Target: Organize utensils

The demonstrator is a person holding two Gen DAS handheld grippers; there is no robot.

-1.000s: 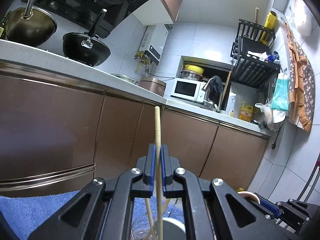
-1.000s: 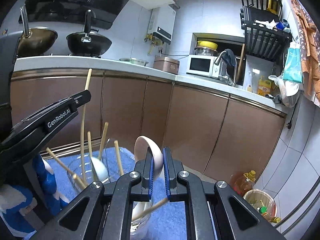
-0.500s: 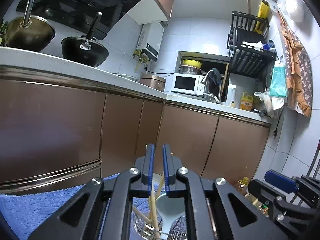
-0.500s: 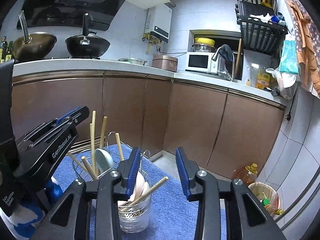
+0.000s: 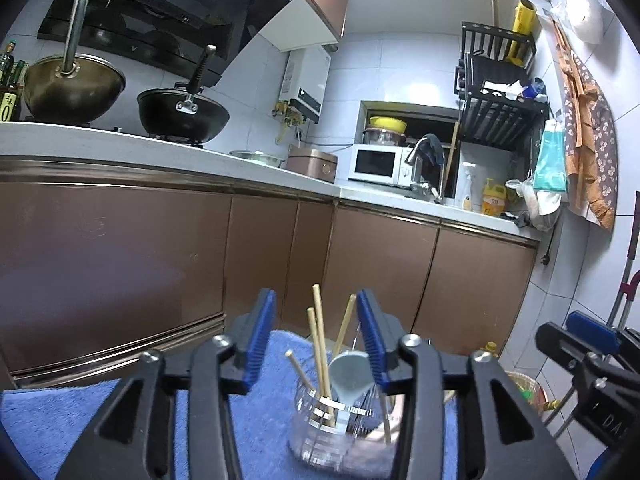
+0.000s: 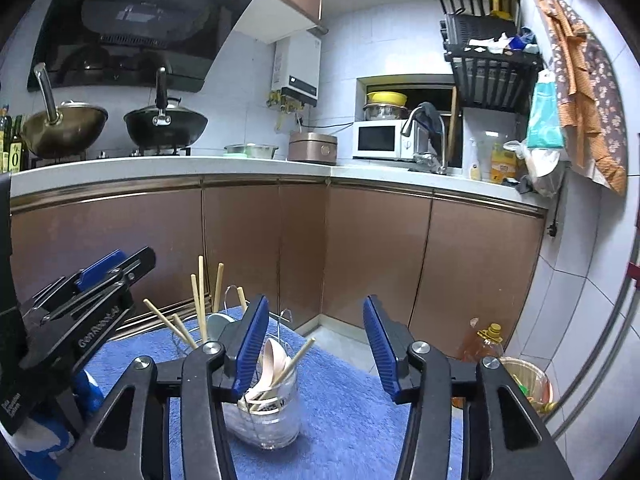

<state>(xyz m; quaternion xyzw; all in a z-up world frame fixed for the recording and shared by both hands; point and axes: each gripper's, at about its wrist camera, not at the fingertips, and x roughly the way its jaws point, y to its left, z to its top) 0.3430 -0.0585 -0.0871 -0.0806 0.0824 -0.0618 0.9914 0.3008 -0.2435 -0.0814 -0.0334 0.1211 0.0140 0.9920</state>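
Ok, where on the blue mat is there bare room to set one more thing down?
Bare blue mat lies right of the glass jar, out to the mat's edge. Another free patch lies left of the left gripper. It is crowded around the wire holder with its chopsticks; both grippers' jaws are opening, empty.

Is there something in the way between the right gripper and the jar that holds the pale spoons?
Nothing visible blocks it. The right gripper has its jaws opening with nothing between them, and the jar with the pale spoons stands just below and left on the blue towel. The left gripper is off to the left, near the wire holder.
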